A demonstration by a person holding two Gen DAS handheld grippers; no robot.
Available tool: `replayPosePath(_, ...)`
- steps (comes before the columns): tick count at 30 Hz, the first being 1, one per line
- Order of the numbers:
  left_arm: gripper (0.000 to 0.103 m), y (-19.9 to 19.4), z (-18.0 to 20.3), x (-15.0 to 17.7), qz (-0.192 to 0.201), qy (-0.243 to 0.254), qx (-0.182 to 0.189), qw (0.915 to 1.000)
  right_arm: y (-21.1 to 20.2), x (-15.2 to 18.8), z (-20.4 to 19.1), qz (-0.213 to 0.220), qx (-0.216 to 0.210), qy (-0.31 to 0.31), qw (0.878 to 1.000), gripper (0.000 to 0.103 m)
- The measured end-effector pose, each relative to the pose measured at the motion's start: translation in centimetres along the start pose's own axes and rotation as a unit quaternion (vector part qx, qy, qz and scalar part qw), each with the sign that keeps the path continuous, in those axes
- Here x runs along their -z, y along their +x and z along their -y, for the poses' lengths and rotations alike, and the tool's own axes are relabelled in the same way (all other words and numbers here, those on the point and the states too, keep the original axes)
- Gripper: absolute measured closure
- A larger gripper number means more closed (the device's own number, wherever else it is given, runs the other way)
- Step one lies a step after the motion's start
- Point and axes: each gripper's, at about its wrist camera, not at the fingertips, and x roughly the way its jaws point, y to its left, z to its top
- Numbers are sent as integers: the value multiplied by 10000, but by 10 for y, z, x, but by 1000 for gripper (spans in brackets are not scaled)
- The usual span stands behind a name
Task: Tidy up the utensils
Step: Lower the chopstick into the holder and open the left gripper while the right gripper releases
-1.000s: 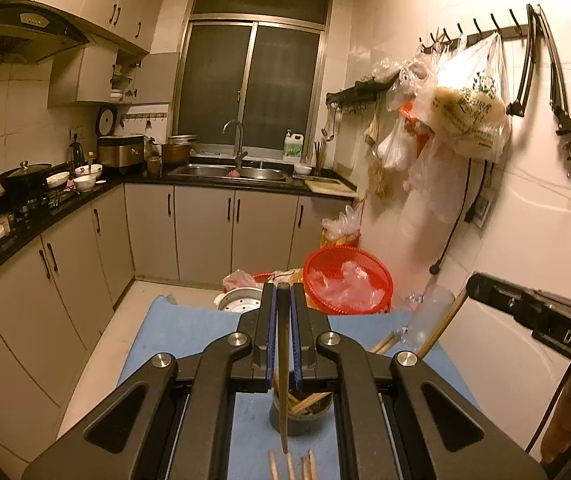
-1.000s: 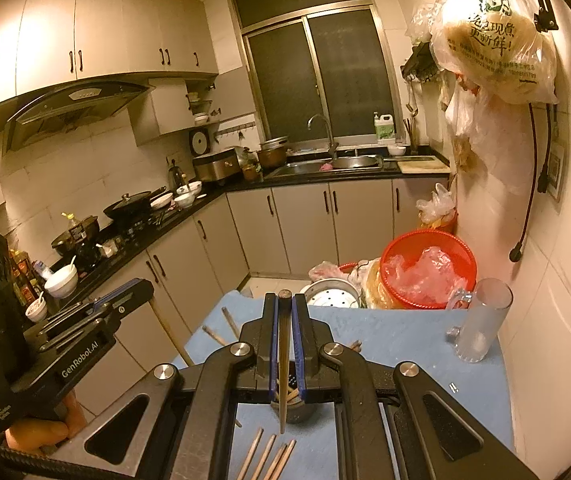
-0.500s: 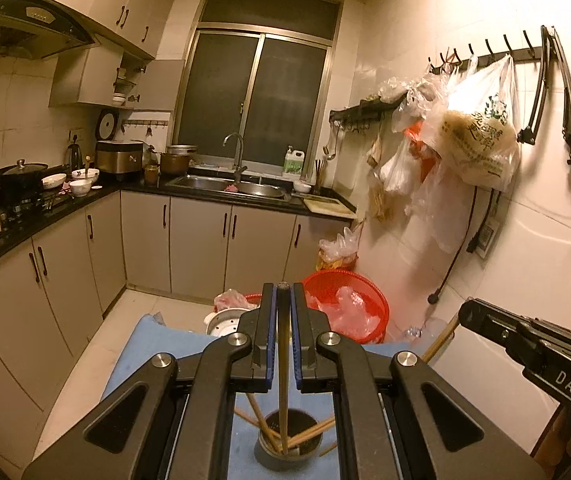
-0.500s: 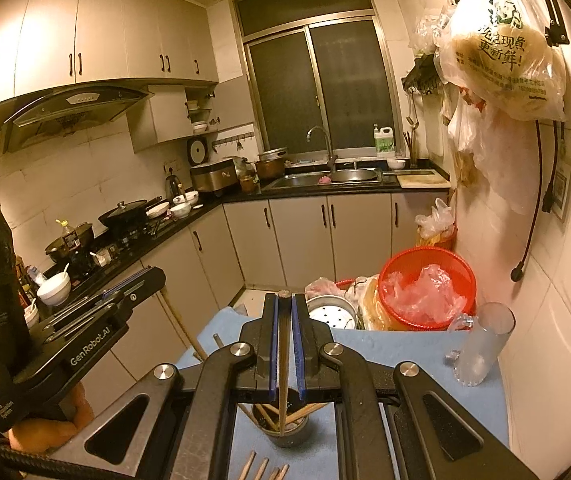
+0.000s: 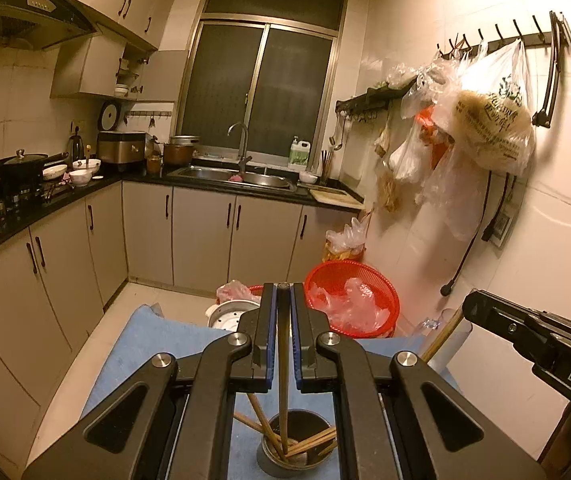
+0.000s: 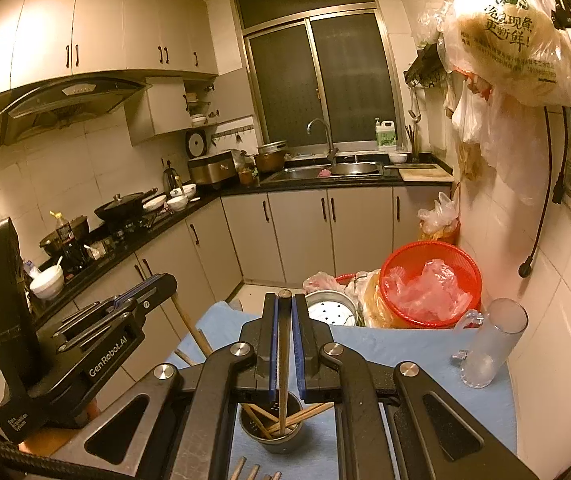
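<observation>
- Left wrist view: left tool fills the lower centre of the frame, its two blue-lined fingers clamped on one chopstick.
- The held chopstick runs straight down the frame; its lower end sits inside the dark metal cup at bottom centre.
- The cup already holds several other chopsticks, leaning at angles against its rim.
- The cup stands on the blue cloth that covers the tabletop.
- The right tool enters from the right edge, black body, with a wooden stick poking out at its tip. I cannot tell the grip from this view.
- A red basket with plastic bags sits beyond the cloth, right of centre.
- Right wrist view: right tool at lower centre, blue-lined fingers closed on its own chopstick.
- This chopstick also points down the frame, its lower end inside the metal cup, which shows perforated walls here.
- More chopsticks lean in the cup, some tips jutting over the rim to the right.
- Loose chopstick ends lie on the blue cloth at the bottom edge, below the cup.
- The left tool appears at mid left, fingers together on a wooden stick that slants down toward the cloth.
- A clear glass mug stands upright on the cloth at the right; the red basket is just behind it.
</observation>
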Motion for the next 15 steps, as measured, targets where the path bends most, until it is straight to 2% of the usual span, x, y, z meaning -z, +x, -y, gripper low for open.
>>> replayPosePath(7, 97, 15, -7, 14, -106, -32, -95, 9999, 17, 19, 0, -82, 139, -202, 9997, 96)
replayPosePath(15, 97, 29, -17, 25, -160, -117, -168, 9997, 34, 33, 5, -235, 155, -125, 9995, 96)
